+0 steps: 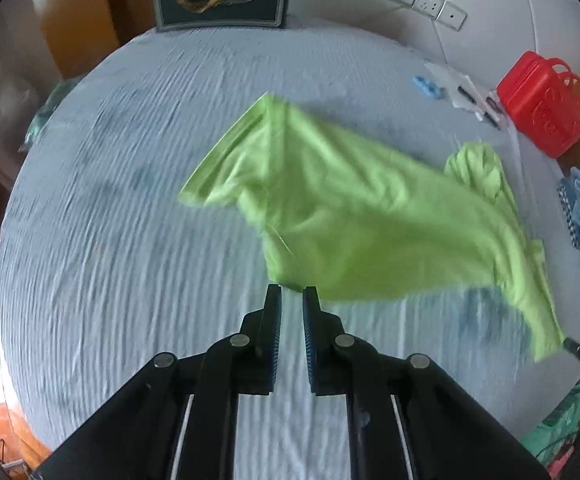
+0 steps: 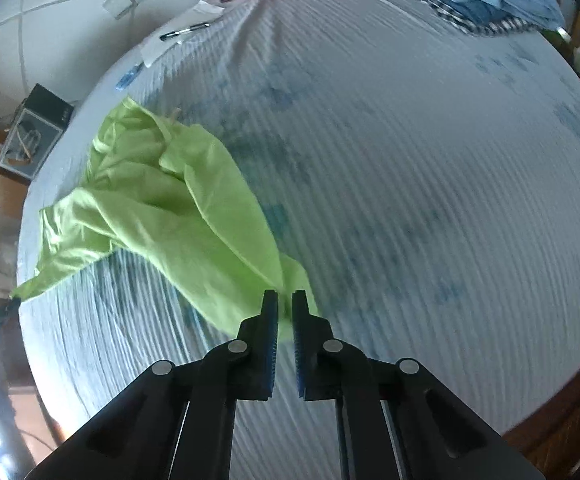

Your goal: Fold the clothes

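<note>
**Tongs hold a green shirt up over the bed, one corner each**

The left tongs [image 1: 292, 289] are pinched on one edge of the green shirt [image 1: 354, 216], the cloth tucked in right at the tips. The right tongs [image 2: 285, 293] are nearly closed on another corner of the same shirt [image 2: 177, 208], with green fabric running down between the blue pads. The shirt hangs between the two grips, lifted off the pale blue bed sheet [image 1: 129, 220], bunched and twisted rather than spread. One sleeve sticks out on the far side and a collar or hem loop curls near the red basket [image 1: 542, 104].

Both views are smeared, so the cloth looks to be mid-swing.

What could go wrong, as I judge it:
- Each grip bites only a small corner, close to the tips. A sharp flick could pull the fabric free.
- The body of the shirt is twisted. Laid down like this, it would land creased, with a sleeve trapped under it.
- A wide swing toward the headboard side could catch the papers and pens [image 1: 466, 96] beside the basket.
</note>
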The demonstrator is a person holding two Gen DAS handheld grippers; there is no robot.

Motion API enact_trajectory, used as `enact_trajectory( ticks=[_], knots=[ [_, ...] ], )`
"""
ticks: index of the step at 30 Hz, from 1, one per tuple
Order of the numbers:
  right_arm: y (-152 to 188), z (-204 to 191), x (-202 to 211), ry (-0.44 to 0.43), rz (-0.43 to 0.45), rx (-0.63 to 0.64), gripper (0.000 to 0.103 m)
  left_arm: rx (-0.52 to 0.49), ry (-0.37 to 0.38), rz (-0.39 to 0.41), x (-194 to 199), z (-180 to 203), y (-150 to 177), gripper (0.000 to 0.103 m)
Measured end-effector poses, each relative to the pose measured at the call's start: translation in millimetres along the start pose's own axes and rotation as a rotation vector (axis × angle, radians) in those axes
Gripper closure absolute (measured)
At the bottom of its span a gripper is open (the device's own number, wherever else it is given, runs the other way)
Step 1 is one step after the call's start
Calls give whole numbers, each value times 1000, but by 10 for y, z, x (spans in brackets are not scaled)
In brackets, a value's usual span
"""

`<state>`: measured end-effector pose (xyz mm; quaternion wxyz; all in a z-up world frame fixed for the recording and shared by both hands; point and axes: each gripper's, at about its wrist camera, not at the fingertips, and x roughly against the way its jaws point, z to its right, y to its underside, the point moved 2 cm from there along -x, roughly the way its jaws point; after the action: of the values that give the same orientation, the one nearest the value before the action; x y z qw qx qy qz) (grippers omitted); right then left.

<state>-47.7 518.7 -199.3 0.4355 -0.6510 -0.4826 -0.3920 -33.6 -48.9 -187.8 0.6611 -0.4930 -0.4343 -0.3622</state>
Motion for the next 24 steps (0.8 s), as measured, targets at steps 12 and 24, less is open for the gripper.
enact_trajectory(
  ticks=[12, 24],
  knots=[
    [-55, 83, -90, -16, 25, -87, 49, 95, 64, -15, -371, 26, -23, 18],
    [-64, 138, -314, 24, 12, -105, 34, -9, -110, -32, -905, 331, -204, 13]
  ],
)
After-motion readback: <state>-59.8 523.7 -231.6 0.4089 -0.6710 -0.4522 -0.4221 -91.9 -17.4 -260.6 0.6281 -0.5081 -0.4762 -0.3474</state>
